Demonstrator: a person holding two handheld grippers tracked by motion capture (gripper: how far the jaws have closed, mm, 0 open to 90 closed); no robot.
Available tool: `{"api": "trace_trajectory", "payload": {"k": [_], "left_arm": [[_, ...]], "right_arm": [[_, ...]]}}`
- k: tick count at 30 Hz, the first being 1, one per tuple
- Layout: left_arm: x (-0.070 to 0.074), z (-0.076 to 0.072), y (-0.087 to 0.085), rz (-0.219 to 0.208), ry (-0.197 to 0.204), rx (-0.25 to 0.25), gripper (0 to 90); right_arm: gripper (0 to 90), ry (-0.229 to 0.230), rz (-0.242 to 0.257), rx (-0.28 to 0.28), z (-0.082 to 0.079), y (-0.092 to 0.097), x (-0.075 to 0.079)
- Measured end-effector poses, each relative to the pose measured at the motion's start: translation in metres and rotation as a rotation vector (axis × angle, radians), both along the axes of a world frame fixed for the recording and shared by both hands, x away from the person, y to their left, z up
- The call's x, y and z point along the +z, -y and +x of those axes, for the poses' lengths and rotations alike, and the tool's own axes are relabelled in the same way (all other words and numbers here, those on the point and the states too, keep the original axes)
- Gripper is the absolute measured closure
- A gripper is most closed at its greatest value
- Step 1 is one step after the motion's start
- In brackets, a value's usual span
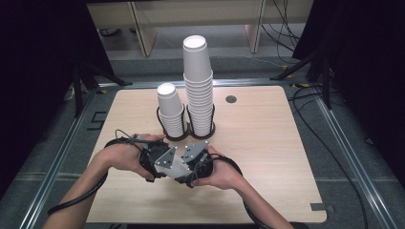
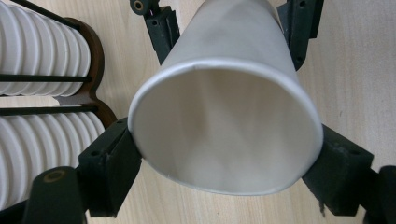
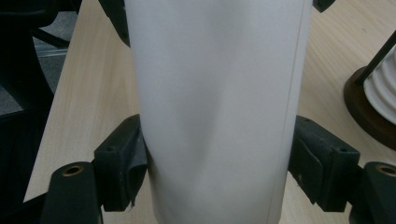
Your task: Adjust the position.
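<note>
We saw a person at a pale wooden table (image 1: 267, 143), a black two-jaw tool in each hand, both tools meeting low and close to the person's edge. Between them lay one white paper cup (image 2: 224, 121), tipped on its side above the tabletop.

The left gripper (image 2: 224, 154) was clamped on the white paper cup at its rim: in the left gripper view its two black jaws pressed the rim from either side, and the open mouth faced the camera, squeezed a little out of round. Beyond that rim, two further black jaws touched the cup's narrower part.

The right gripper (image 3: 217, 163) was likewise closed on the cup's wall; in the right gripper view the cup rose straight up between its jaws, the paper seam (image 3: 292, 116) running near the right-hand jaw and a soft dent showing in the wall.

Ahead of both tools, just beyond their tips, stood a dark wooden two-ring cup holder (image 1: 187, 133) bearing a short stack of upturned white cups (image 1: 171, 112) and, beside it, a taller stack of white cups (image 1: 198, 86).

We could read no brand, label or writing on the cup or the tools.
</note>
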State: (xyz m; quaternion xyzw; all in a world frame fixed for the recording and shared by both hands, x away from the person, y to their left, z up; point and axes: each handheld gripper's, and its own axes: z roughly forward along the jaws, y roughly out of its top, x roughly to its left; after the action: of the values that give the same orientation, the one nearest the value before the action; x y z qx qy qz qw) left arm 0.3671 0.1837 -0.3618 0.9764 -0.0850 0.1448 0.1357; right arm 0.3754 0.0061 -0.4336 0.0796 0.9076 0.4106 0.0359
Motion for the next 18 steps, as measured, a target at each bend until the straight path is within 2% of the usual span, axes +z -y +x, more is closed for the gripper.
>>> {"api": "trace_trajectory", "payload": {"k": [2, 3, 4, 5, 6, 8, 9, 10, 11, 13, 14, 16, 17, 18], "left_arm": [[0.000, 0.000, -0.001, -0.011, 0.007, -0.004, 18.4], [0.000, 0.001, -0.001, -0.018, 0.006, -0.004, 18.0], [0.000, 0.001, -0.001, -0.027, 0.001, -0.005, 17.4], [0.000, 0.001, -0.001, -0.042, 0.002, -0.007, 16.9], [0.000, 0.001, -0.002, -0.049, 0.000, -0.008, 16.3], [0.000, 0.002, -0.003, -0.074, -0.006, -0.009, 15.3], [0.000, 0.003, -0.004, -0.085, -0.006, -0.009, 14.9], [0.001, 0.003, -0.005, -0.089, -0.009, -0.015, 14.3], [0.000, 0.003, -0.005, -0.114, -0.015, -0.010, 14.0], [-0.001, 0.003, -0.007, -0.135, -0.022, -0.009, 13.0], [0.000, 0.004, -0.008, -0.142, -0.018, -0.013, 12.3], [0.000, 0.005, -0.010, -0.163, -0.025, -0.010, 9.7], [0.000, 0.005, -0.011, -0.173, -0.028, -0.008, 8.6], [0.000, 0.006, -0.012, -0.183, -0.031, -0.007, 8.0]], "right_arm": [[26.8, 0.019, 0.010, 0.004, 0.000, 0.001, 0.000], [26.8, 0.053, 0.016, 0.023, 0.002, 0.001, 0.000], [26.7, 0.036, 0.016, 0.031, 0.002, 0.002, -0.001], [26.7, 0.058, 0.015, 0.030, 0.002, 0.002, -0.001], [26.7, 0.032, 0.015, 0.007, -0.001, 0.003, -0.001], [26.7, 0.037, 0.033, 0.003, -0.001, 0.004, -0.002], [26.7, 0.090, 0.037, 0.023, 0.002, 0.005, -0.002], [26.8, 0.048, 0.040, -0.001, -0.001, 0.006, -0.002], [26.8, 0.048, 0.045, 0.002, -0.001, 0.007, -0.002], [26.9, 0.059, 0.048, 0.006, -0.002, 0.008, -0.002], [26.9, 0.095, 0.055, 0.031, 0.001, 0.008, -0.002], [27.0, 0.117, 0.056, 0.039, 0.001, 0.009, -0.003], [27.0, 0.116, 0.062, 0.041, 0.001, 0.009, -0.003], [27.0, 0.078, 0.055, 0.012, -0.002, 0.010, -0.004]]}}
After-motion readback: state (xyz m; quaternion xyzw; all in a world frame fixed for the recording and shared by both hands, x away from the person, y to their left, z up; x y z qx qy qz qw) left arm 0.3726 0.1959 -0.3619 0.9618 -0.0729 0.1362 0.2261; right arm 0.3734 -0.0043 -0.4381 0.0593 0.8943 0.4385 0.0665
